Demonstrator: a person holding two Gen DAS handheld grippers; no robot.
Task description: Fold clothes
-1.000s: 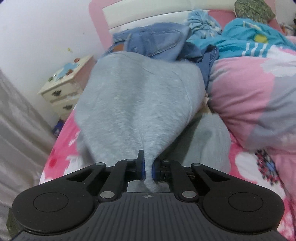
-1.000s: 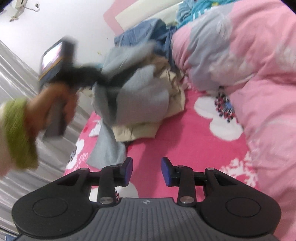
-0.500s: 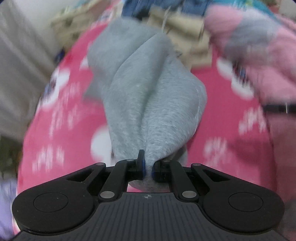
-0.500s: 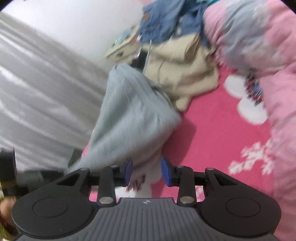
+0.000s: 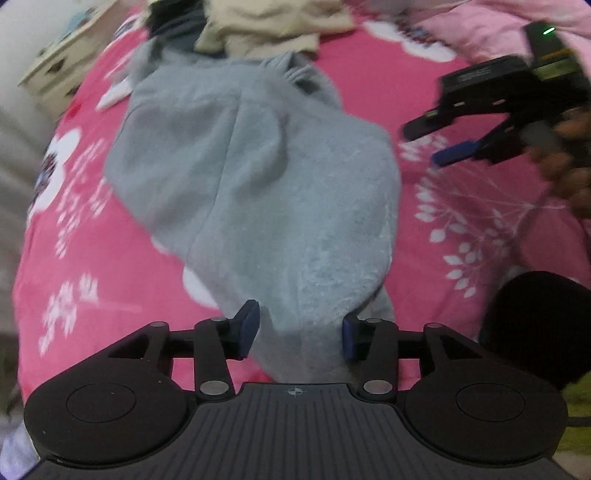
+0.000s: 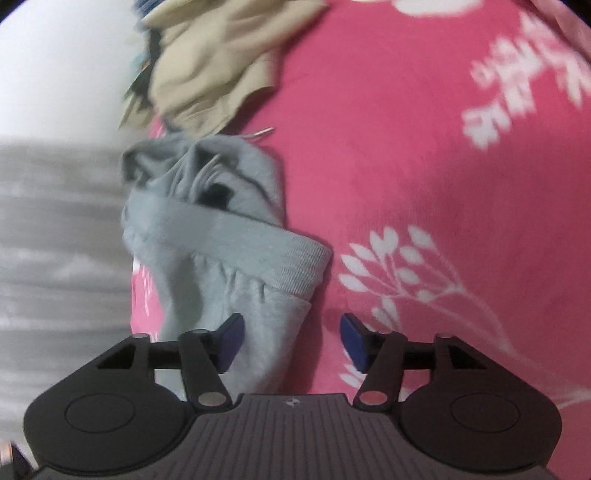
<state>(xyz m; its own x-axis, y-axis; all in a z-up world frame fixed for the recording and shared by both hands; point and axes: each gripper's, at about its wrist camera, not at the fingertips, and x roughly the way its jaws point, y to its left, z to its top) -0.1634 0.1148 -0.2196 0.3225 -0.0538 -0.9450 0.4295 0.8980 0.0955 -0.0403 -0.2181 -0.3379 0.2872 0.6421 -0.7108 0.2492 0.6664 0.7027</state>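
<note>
1. Left gripper (image 5: 299, 330): its jaws stand spread, with a bunched end of the grey garment (image 5: 258, 177) lying between them. Neither blue pad looks pressed into the cloth, so nothing is pinched here as far as the left wrist view shows.

2. Right gripper (image 6: 290, 341): its jaws are spread too. The grey fabric lies against the left pad, and bare pink bedsheet (image 6: 424, 166) shows by the right one.

3. The grey garment lies crumpled on the bedsheet, not flat. The right wrist view shows its ribbed waistband (image 6: 236, 236) twisted across the heap, with a dark opening behind it.

4. My judgement is that the work here is laying the piece out. To do that well, each gripper should take a single layer at the waistband's two ends, not a handful of bunched cloth, and draw the ends apart until the band lies straight.

5. Fleece this thick tends to drag and roll, so lifting a little off the sheet before spreading should help.

6. Farther off, a beige garment (image 5: 258, 22) lies just beyond the grey one, possibly touching it. Keep the spread clear of it so the two do not tangle.
</note>
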